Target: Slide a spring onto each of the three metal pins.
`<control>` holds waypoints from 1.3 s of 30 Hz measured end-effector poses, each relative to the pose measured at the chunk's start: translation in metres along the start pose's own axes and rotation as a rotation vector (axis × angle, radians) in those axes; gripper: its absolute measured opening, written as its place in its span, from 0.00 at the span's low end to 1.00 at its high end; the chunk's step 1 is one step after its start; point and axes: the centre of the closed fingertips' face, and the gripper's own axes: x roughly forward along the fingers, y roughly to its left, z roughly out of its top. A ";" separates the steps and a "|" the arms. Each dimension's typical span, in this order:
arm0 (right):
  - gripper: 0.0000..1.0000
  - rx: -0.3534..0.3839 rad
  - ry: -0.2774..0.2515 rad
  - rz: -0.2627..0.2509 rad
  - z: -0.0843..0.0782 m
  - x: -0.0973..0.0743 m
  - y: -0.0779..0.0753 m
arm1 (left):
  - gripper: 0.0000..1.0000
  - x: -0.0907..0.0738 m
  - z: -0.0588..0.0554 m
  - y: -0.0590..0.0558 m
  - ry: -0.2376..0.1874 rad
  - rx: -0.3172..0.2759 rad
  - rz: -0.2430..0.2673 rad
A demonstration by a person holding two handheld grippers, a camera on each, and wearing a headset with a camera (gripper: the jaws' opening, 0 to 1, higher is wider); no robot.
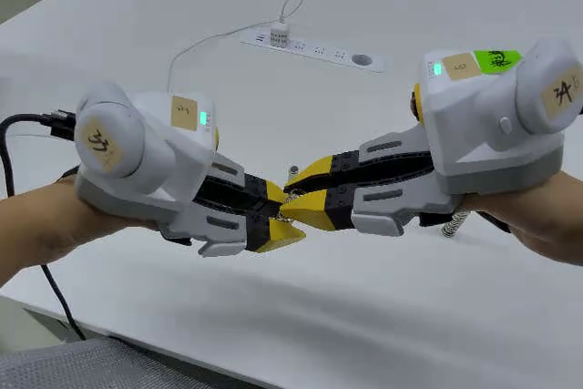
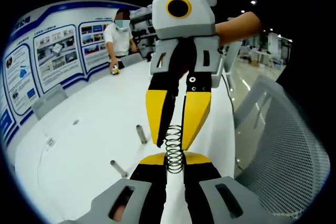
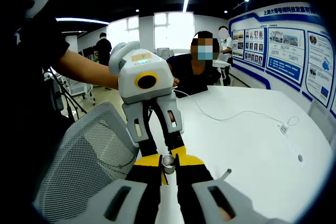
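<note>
The spring [image 2: 174, 148] is off the table, suspended between the two sets of jaw tips. In the left gripper view its coils run from 6 o'clock to 12 o'clock, straight up the centre line. I read the left gripper [image 1: 276, 214] as pinching the near end of the spring, its yellow tips drawn in against the coils. The right gripper [image 1: 308, 192] enters that view from 12 o'clock, and its yellow fingers are closed around the far end of the same spring. In the right gripper view the spring appears end-on as a ring between that gripper's own tips. In the head view the two grippers meet tip to tip above the white table [image 1: 364, 316], the left one coming in from 9 o'clock and the right one from 3 o'clock. One pin [image 1: 293, 171] stands upright on the table at 12 o'clock from the jaw tips, just behind them. In the left gripper view a second pin [image 2: 118, 168] is at 8 o'clock from the spring; I cannot tell whether it stands or leans. Farther out at 12 o'clock in the head view lies a white power strip [image 1: 314, 46] with a white cable [image 1: 205, 43] looping from it. A grey mesh chair [image 2: 273, 150] sits at 3 o'clock in the left gripper view, and a person [image 2: 119, 38] stands at 11 o'clock.
</note>
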 end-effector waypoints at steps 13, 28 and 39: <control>0.10 0.019 -0.024 -0.049 0.016 0.000 -0.018 | 0.20 -0.011 0.002 0.016 -0.035 -0.070 0.051; 0.10 0.060 0.009 -0.211 0.015 -0.001 -0.079 | 0.39 -0.030 -0.018 0.033 -0.045 -0.151 0.110; 0.10 0.113 0.059 -0.282 -0.002 0.007 -0.103 | 0.60 -0.042 -0.029 0.052 -0.060 -0.208 0.141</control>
